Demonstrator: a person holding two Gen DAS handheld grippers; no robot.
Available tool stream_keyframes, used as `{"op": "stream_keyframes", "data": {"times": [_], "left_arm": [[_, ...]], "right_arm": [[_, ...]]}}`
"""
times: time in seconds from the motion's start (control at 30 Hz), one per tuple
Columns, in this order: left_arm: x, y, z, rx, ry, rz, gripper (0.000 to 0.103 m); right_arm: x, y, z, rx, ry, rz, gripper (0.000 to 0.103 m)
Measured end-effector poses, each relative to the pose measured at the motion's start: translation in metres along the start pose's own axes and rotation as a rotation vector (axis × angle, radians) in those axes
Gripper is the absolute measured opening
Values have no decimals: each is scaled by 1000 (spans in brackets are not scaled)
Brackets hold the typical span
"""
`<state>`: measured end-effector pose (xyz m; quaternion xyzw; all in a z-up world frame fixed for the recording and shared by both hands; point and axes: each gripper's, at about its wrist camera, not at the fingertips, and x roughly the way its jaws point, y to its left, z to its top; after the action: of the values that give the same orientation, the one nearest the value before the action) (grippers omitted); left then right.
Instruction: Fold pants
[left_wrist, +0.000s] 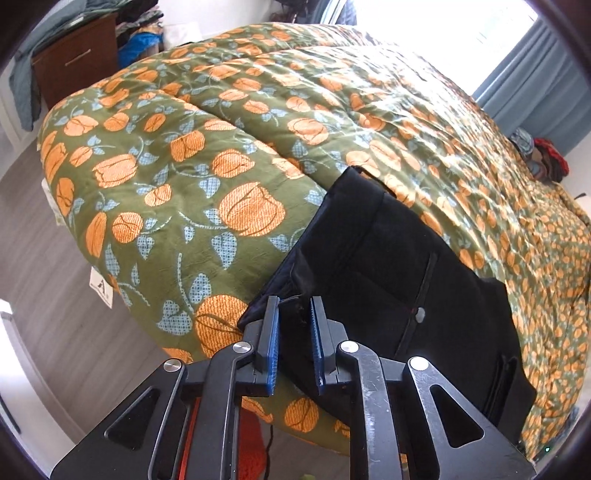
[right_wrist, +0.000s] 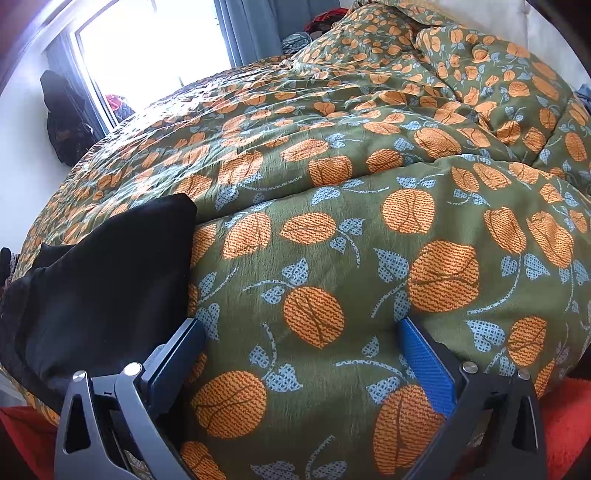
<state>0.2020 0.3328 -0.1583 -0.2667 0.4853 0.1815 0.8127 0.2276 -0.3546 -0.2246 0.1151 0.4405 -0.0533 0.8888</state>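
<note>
your left gripper (left_wrist: 294, 306) has its jaws drawn in close on a bunched corner of the black pants (left_wrist: 391, 266), with the dark cloth pinched between the two blue pads (left_wrist: 272, 332). the pants lie folded on the bed, on the green quilt (left_wrist: 177, 192) with its orange fruit and pale blue leaves, near the quilt's rounded edge. a seam and a small button show on the upper layer of the pants, and a narrow dark strap hangs at their lower right. in the same view a brown wooden cabinet (left_wrist: 77, 59) stands beyond the bed at upper left, with grey-blue cloth draped over it, and blue curtains (left_wrist: 532, 74) hang by the bright window at upper right.

your right gripper (right_wrist: 301, 328) has its jaws spread wide, with only quilt (right_wrist: 332, 229) between them. its left finger (right_wrist: 177, 354) sits just beside the edge of the pants (right_wrist: 107, 280), which fill the lower left of that view; you cannot tell whether it touches them.
</note>
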Motion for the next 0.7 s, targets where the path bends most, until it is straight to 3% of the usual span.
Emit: {"op": "stream_keyframes", "data": {"times": [0.07, 0.13, 0.2, 0.43, 0.7], "left_arm": [[-4, 6, -2, -21, -16, -8, 28], [-13, 15, -6, -59, -41, -47, 49], [-21, 26, -12, -104, -67, -62, 56], [-7, 48, -29, -209, -28, -144, 54], [25, 47, -14, -266, -19, -243, 52]], "right_arm": [[0, -1, 0, 0, 2, 4, 103], [-2, -2, -1, 1, 2, 8, 103], [-1, -1, -1, -2, 1, 9, 103], [-1, -2, -1, -3, 0, 8, 103], [-1, -1, -2, -4, -3, 4, 103]]}}
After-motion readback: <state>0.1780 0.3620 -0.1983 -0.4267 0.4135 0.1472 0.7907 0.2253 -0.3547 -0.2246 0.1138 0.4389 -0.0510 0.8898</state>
